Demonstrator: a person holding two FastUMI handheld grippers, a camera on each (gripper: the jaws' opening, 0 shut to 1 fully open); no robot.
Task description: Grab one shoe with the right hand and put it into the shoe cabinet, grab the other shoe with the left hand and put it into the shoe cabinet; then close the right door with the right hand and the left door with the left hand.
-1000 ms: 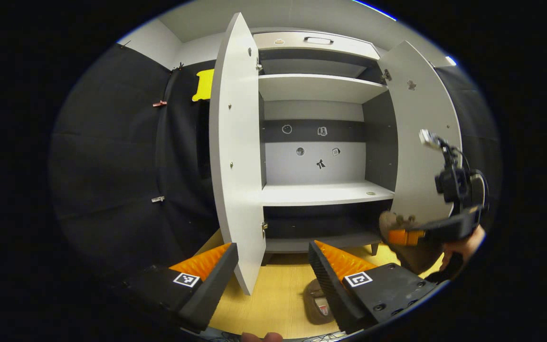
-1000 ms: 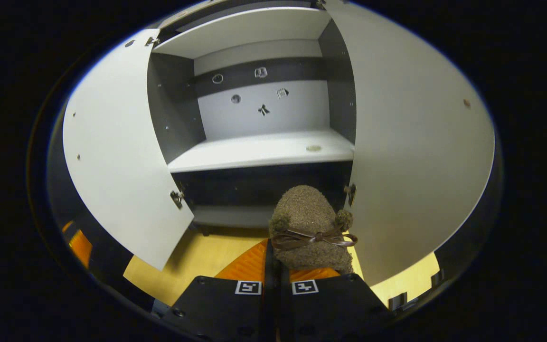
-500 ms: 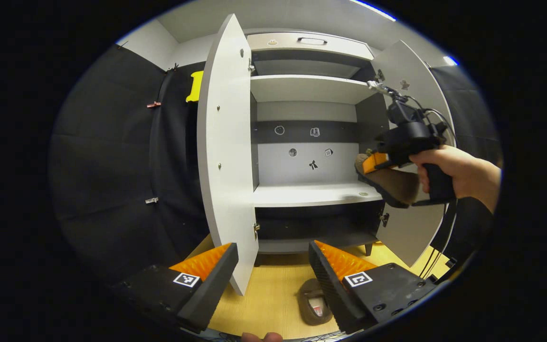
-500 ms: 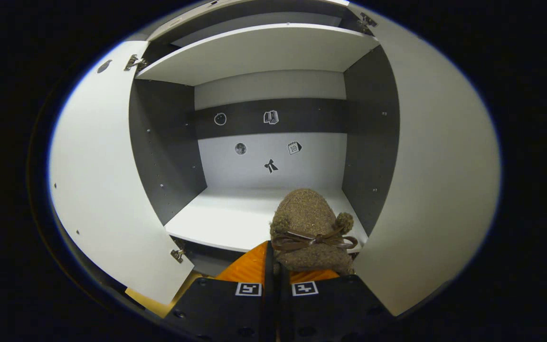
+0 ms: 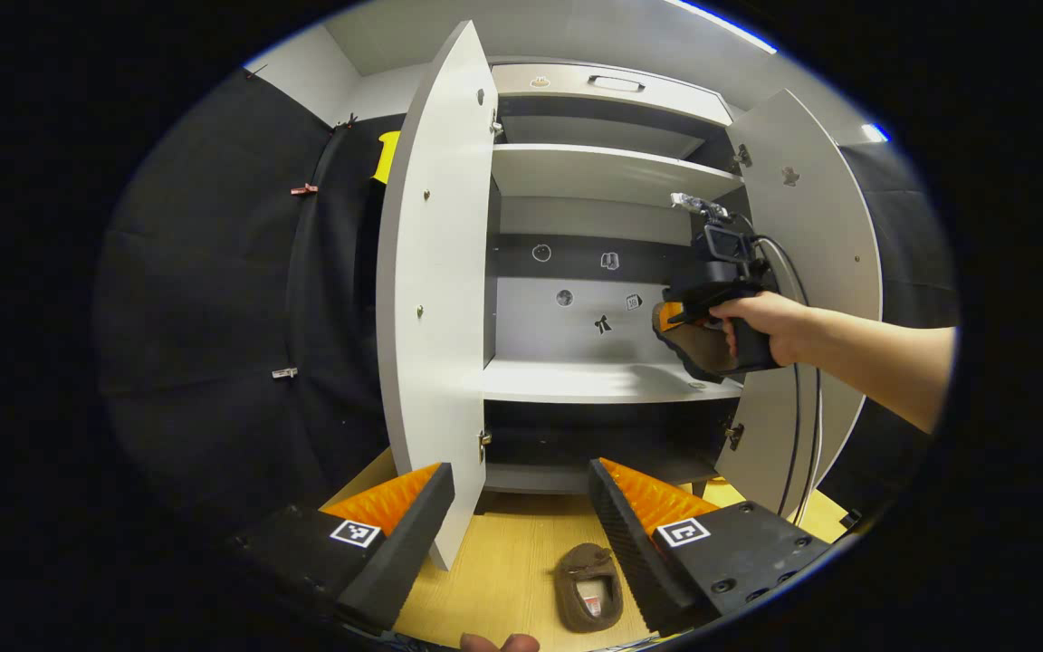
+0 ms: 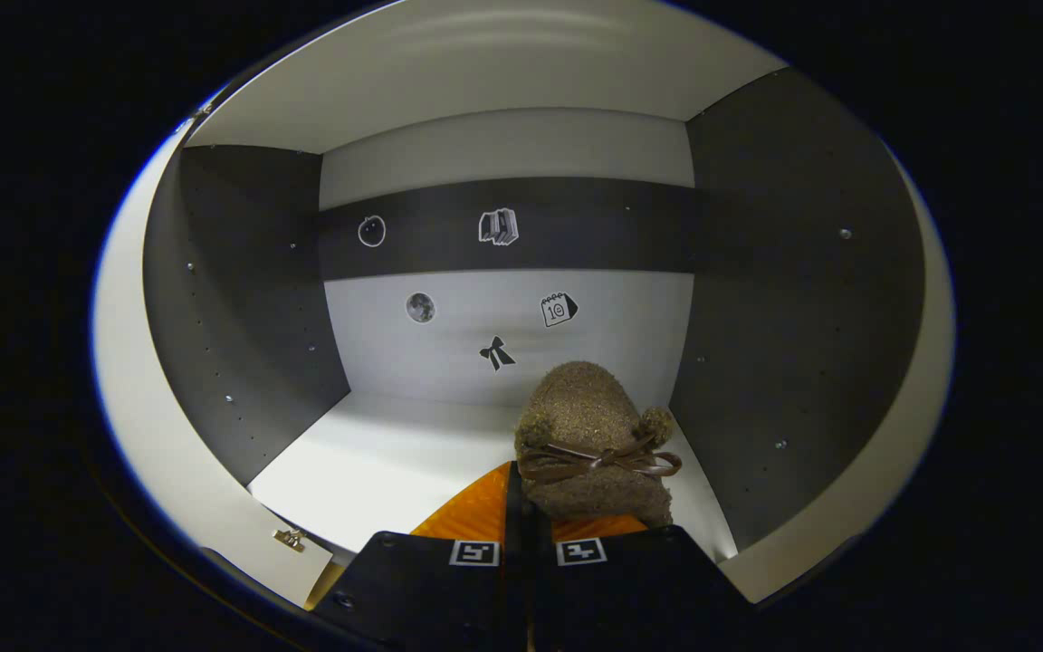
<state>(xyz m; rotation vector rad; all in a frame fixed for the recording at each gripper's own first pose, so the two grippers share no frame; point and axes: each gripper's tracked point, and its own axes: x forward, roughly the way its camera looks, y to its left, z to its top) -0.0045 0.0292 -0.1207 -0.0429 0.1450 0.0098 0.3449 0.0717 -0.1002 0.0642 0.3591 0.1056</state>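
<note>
Now right arm point(image 5: 856, 349) outstretched, shoe-laden.

A fuzzy brown shoe point(image 6: 589, 435) with a darker brown ribbon bow point(image 6: 596, 460) is showing at 6 o'clock against the cabinet's point(image 6: 241, 317) dark grey side walls and white shelf point(image 6: 395, 457). A dark band point(image 6: 576, 226) is crossing the pale grey back panel point(image 6: 449, 349), both dotted with small black-and-white stickers point(image 6: 497, 225). At 6 o'clock, a second brown shoe point(image 5: 587, 589) is lying on a light wood-grain floor point(image 5: 503, 570), between white doors point(image 5: 435, 272).
</note>
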